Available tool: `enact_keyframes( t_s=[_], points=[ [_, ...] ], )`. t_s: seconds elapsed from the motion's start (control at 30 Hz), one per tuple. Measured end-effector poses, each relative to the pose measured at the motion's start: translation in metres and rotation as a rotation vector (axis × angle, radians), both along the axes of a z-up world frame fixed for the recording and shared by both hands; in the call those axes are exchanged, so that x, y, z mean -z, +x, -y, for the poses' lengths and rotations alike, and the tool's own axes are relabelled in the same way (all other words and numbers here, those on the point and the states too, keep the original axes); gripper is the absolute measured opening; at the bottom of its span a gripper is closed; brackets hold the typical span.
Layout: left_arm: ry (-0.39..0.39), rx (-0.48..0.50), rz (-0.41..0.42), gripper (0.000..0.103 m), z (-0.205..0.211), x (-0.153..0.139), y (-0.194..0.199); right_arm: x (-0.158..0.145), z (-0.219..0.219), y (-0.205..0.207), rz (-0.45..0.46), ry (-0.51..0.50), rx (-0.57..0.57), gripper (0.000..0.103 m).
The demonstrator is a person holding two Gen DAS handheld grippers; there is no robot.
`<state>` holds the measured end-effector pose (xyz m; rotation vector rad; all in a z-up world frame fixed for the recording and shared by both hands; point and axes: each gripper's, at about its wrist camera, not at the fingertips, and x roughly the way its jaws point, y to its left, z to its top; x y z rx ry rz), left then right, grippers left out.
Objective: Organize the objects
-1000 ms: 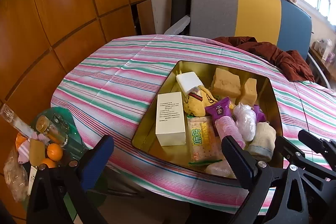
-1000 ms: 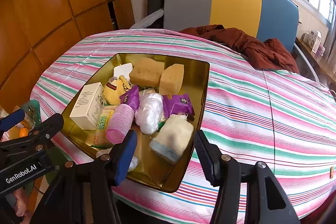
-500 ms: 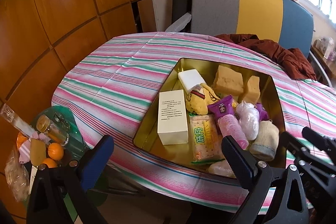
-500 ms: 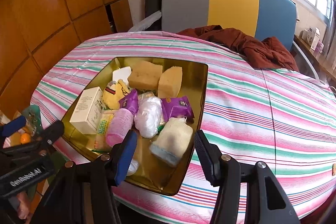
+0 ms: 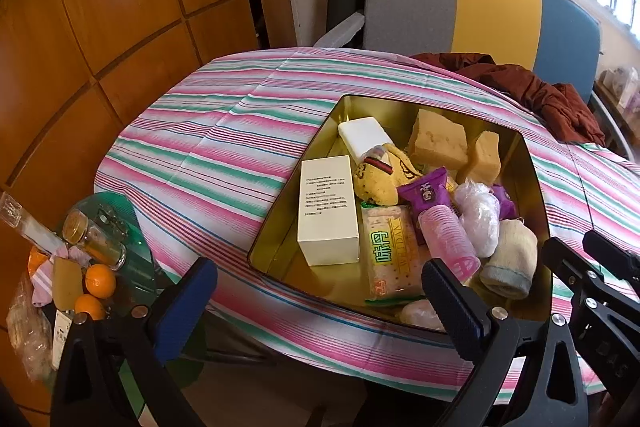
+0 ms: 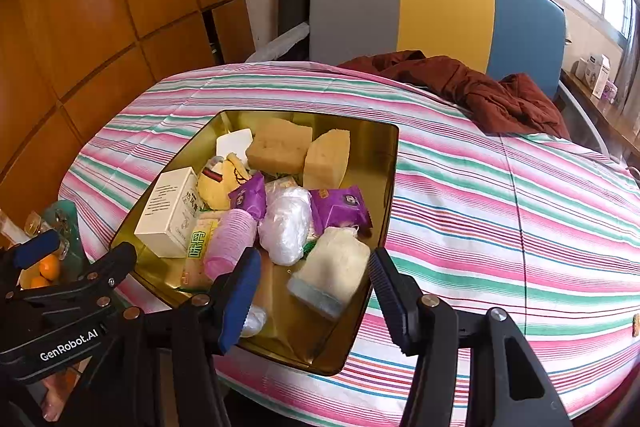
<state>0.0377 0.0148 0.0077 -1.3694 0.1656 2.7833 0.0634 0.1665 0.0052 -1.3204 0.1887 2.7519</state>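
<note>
A gold tray (image 5: 532,187) (image 6: 390,163) sits on the striped tablecloth, full of several objects: a white box (image 5: 328,211) (image 6: 170,213), a cracker pack (image 5: 390,253), a pink cup stack (image 5: 448,241) (image 6: 230,243), two yellow sponges (image 5: 440,139) (image 6: 280,145), purple packets (image 6: 340,205), a clear plastic bag (image 6: 286,225), a cream sock (image 5: 510,259) (image 6: 332,271) and a yellow plush (image 5: 380,177). My left gripper (image 5: 316,301) is open and empty at the tray's near edge. My right gripper (image 6: 314,291) is open and empty over the sock.
A dark red cloth (image 6: 460,87) lies at the table's far side before a grey, yellow and blue chair (image 6: 440,7). A green glass side table (image 5: 104,247) with a jar and oranges stands low left. Wooden wall panels are on the left.
Both grippers have drawn slightly back from the tray and stay open. The objects in the tray have not moved.
</note>
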Motion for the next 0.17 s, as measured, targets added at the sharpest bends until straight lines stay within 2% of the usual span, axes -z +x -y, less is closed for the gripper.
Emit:
enact_keyframes(
  t_s=[0.17],
  points=[
    [-0.012,-0.007,-0.052,0.103,0.0006,-0.004,0.0034,0.0017,-0.0017,-0.0001,0.004,-0.01,0.005,0.057]
  ],
)
